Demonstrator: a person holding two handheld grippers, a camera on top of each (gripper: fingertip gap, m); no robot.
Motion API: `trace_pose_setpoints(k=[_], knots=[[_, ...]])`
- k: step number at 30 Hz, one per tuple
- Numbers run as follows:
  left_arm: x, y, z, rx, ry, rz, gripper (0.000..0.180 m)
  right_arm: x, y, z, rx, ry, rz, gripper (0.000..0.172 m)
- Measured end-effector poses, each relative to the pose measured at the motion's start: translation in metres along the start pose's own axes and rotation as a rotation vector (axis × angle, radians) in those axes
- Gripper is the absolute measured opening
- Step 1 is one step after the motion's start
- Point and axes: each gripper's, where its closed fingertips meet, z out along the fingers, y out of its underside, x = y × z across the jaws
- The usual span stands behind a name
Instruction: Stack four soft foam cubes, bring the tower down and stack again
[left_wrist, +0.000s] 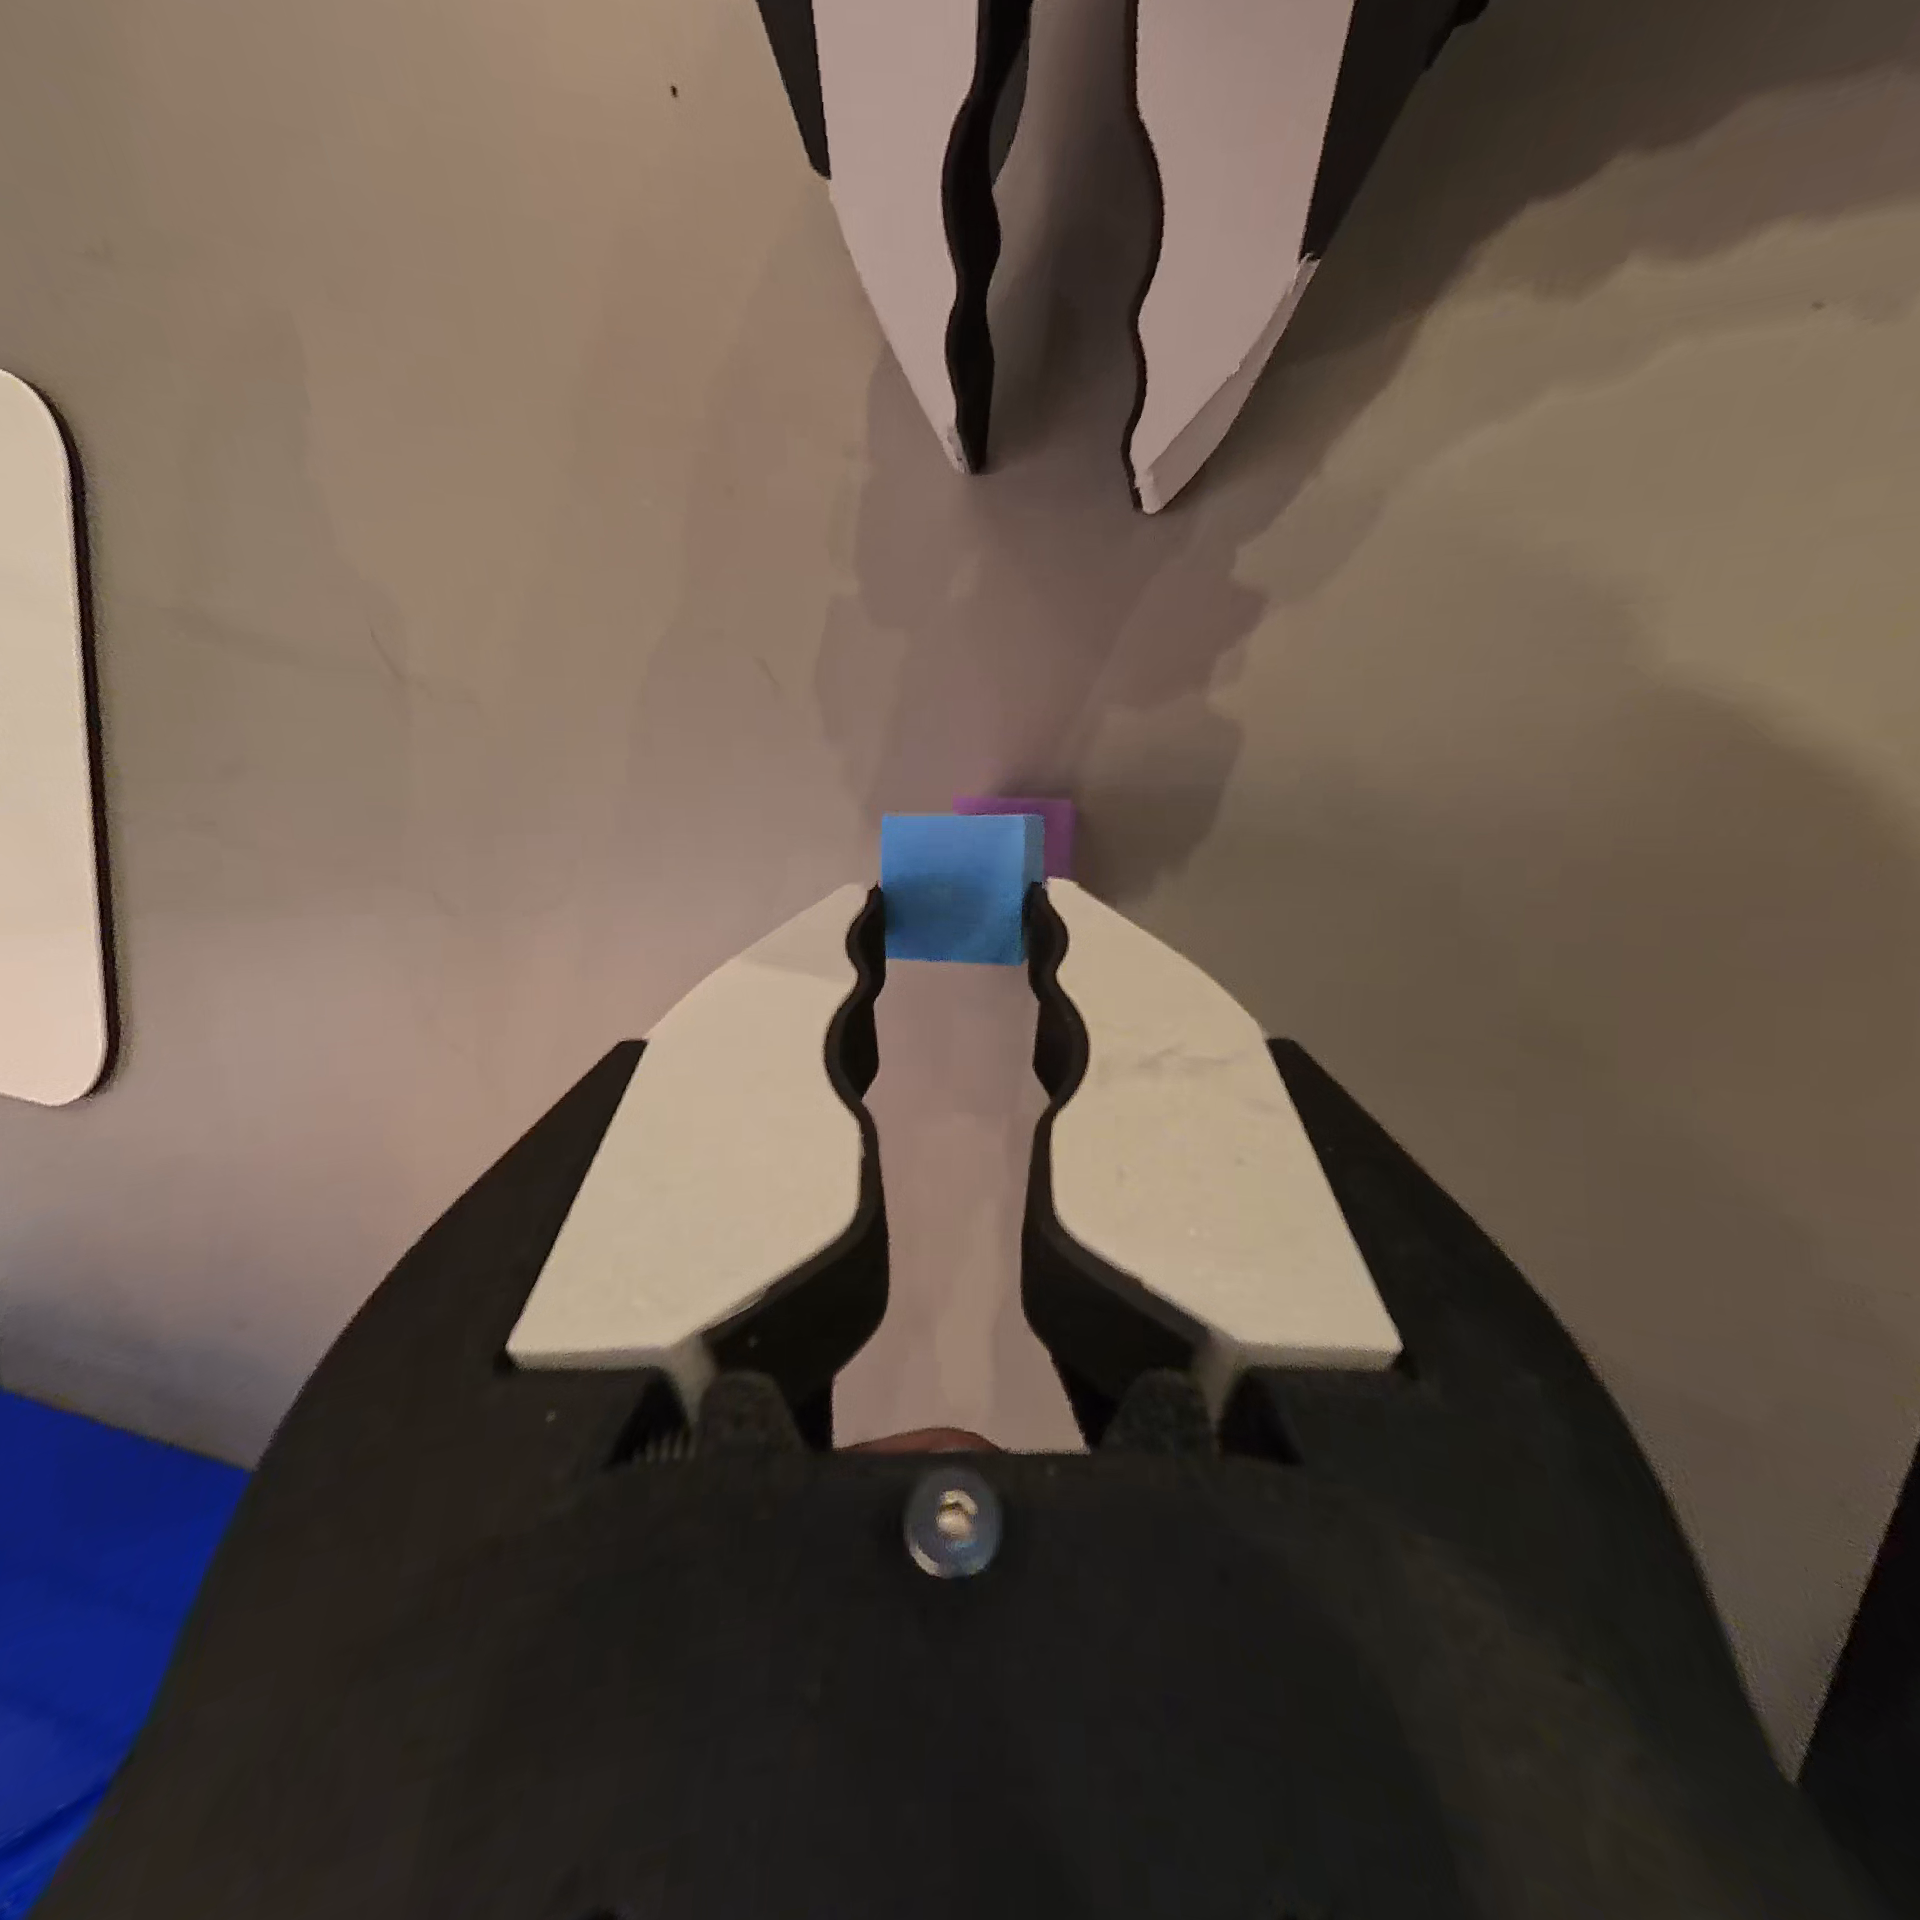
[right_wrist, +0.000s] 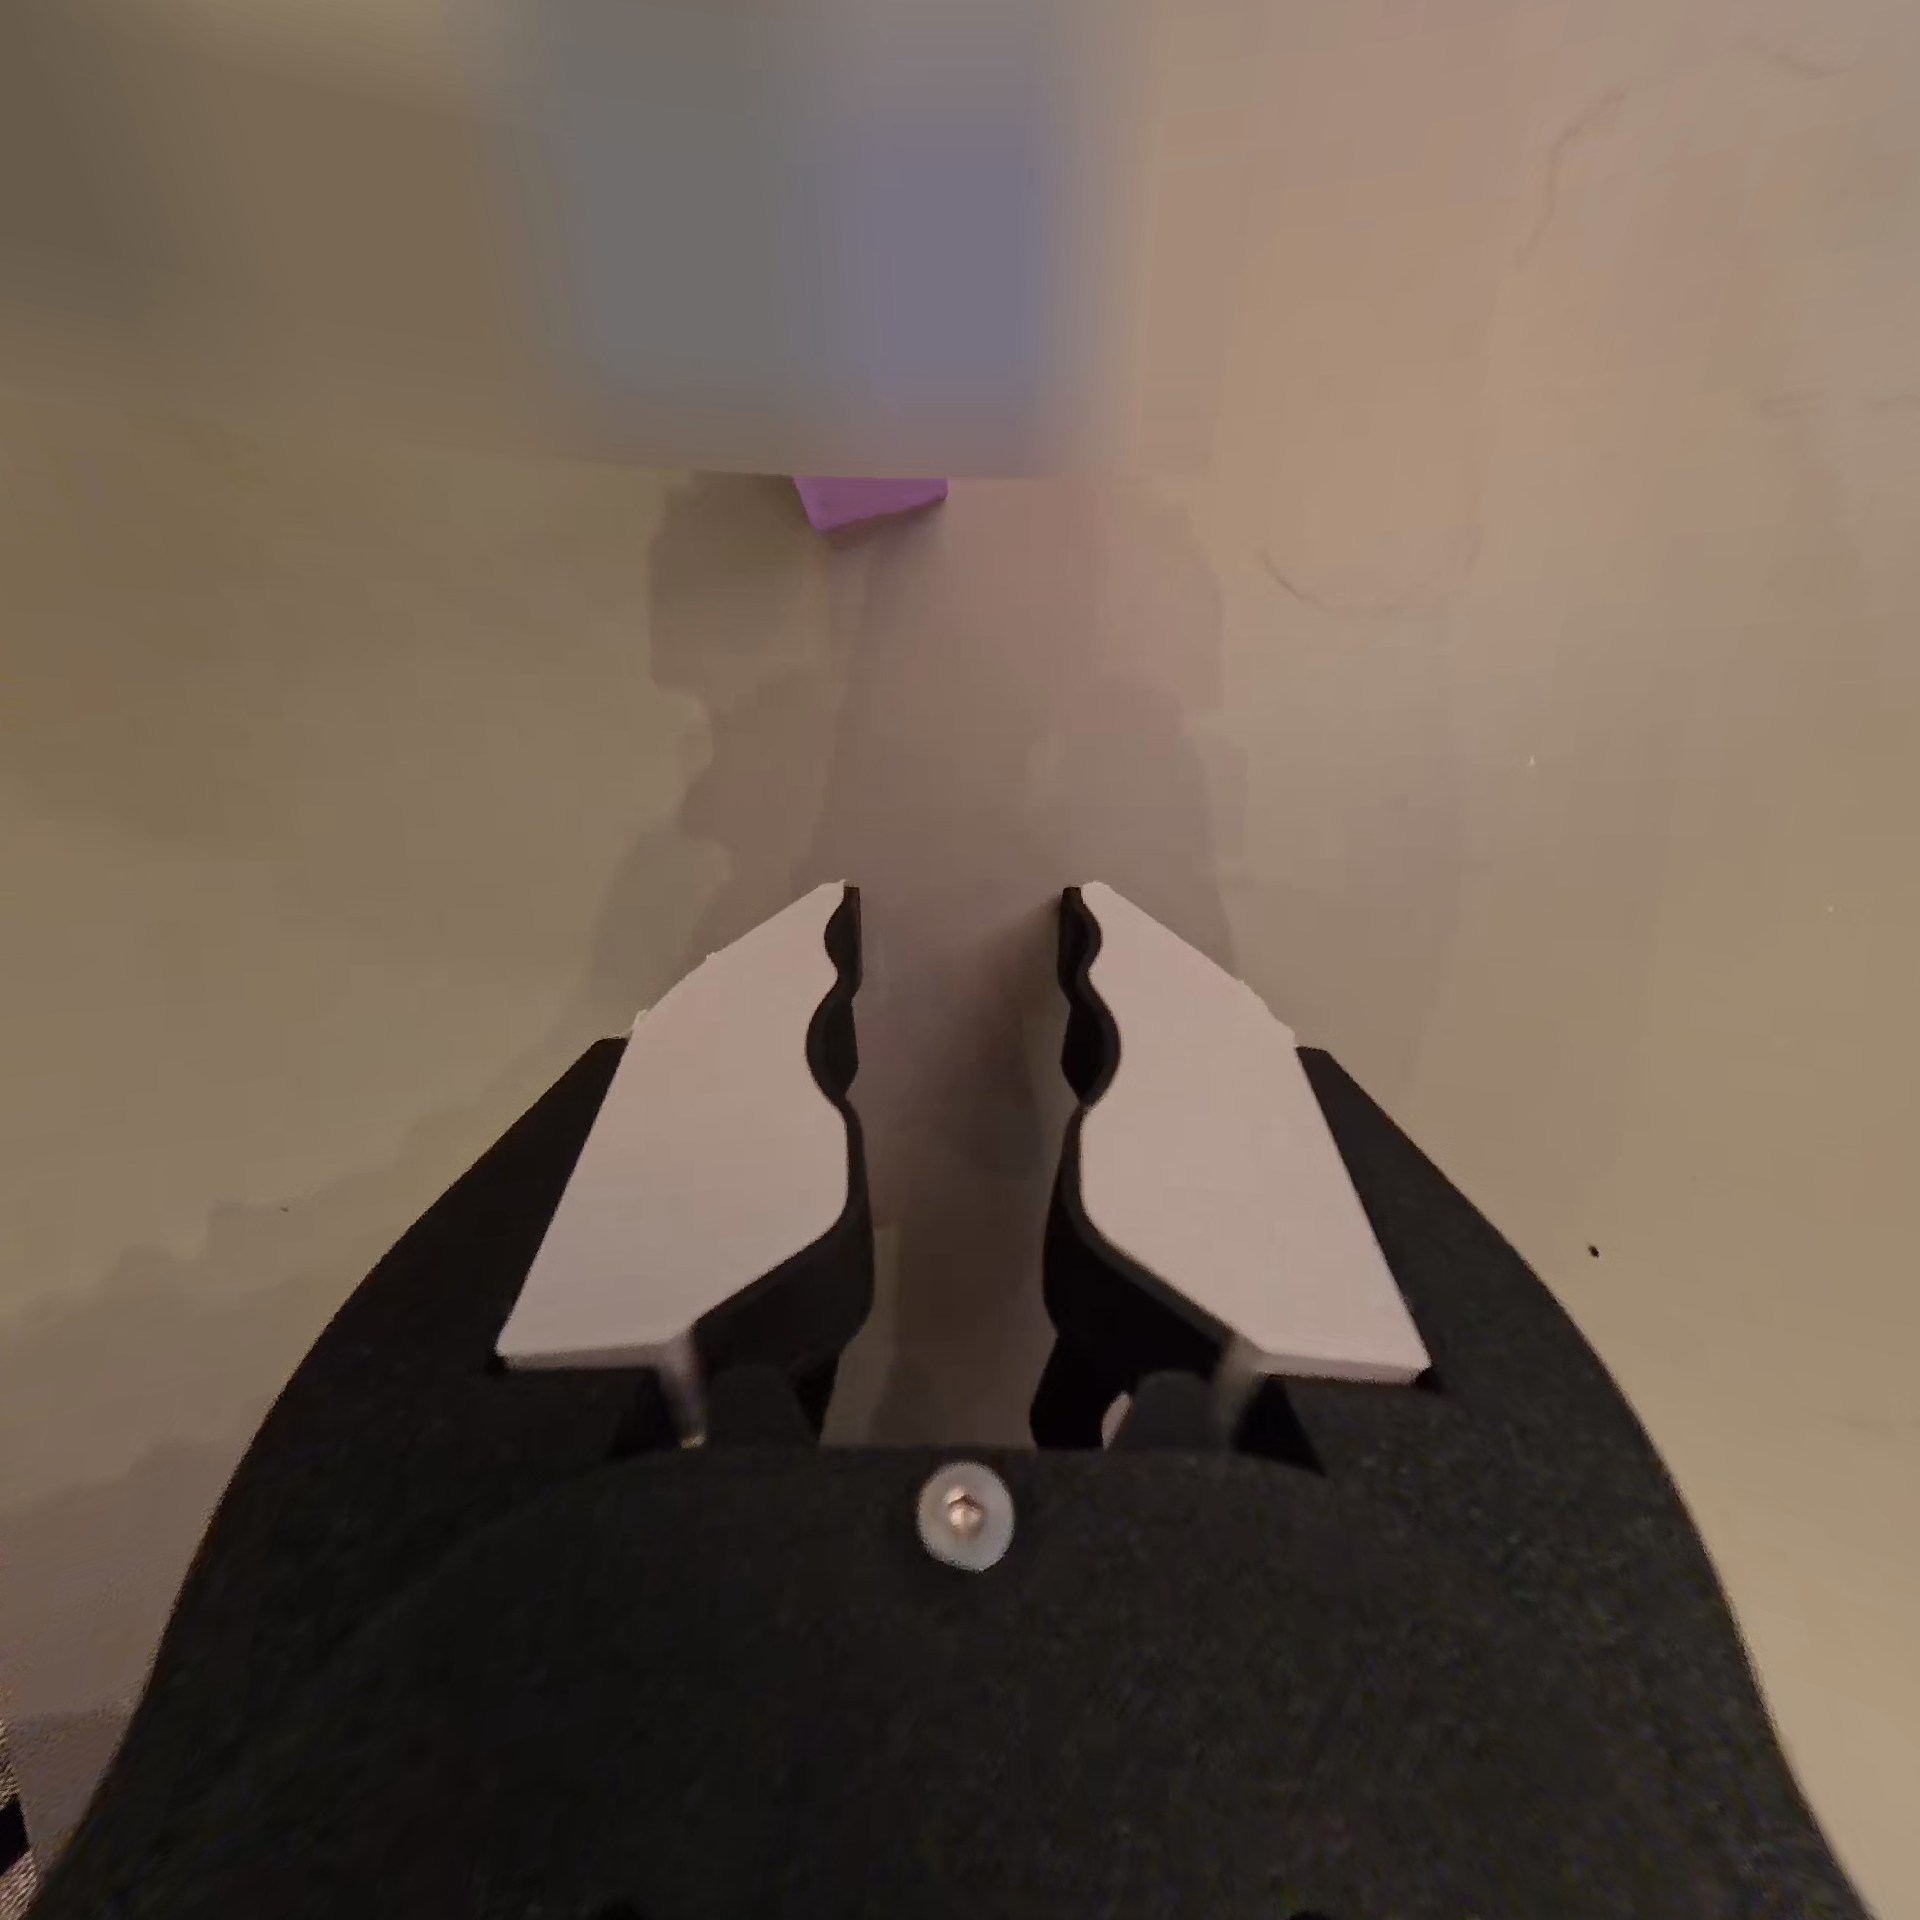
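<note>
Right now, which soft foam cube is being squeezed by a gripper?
The blue soft foam cube, pinched in the left gripper. The purple foam cube sits free on the table behind it.

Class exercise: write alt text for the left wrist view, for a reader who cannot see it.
The left gripper pinches a blue foam cube between its fingertips, above a purple cube on the beige table. The right gripper points in from the top, open.

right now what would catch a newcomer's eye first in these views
The blue foam cube stands out most, pinched at the fingertips of the left tool above the table. Just behind it sits a purple foam cube. Opposite, the right tool is open and empty.
</note>
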Motion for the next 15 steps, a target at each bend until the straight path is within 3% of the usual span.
trace_pose_setpoints(k=[15], knots=[[0.006, 0.0002, 0.0092, 0.008, 0.024, 0.015, 0.026, 0.0004, 0.0, -0.0002, 0.007, -0.007, 0.001, 0.036]])
